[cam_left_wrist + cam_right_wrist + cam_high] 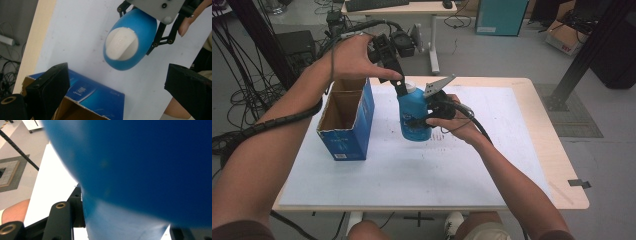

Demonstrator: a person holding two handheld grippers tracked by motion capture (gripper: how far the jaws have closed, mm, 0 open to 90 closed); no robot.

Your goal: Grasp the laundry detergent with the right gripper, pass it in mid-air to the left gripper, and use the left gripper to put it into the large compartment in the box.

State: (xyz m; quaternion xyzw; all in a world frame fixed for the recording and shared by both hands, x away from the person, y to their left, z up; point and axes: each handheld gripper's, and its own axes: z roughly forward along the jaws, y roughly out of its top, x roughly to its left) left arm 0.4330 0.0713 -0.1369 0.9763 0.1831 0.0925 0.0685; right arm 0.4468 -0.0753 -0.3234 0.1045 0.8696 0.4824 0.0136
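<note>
A blue bottle (pixel 413 131) with a white cap (pixel 411 85) stands upright on the white sheet (pixel 412 170) near the table's middle. My right gripper (pixel 419 120) comes from the right and is shut on the bottle's body; in the right gripper view the blue bottle (pixel 140 170) sits tight between the jaws. My left gripper (pixel 400 89) hangs just above and left of the cap, pointing down. In the left gripper view its jaws stand wide apart, open and empty, and the bottle (pixel 130 60) and its cap (pixel 121 43) lie below them.
An open blue cardboard box (pixel 344 117) stands left of the bottle, close under the left hand, and shows as the box (pixel 95 100) in the left gripper view. Cables cover the floor at left. A desk (pixel 412 7) stands behind the table, and a black post (pixel 582 55) at back right.
</note>
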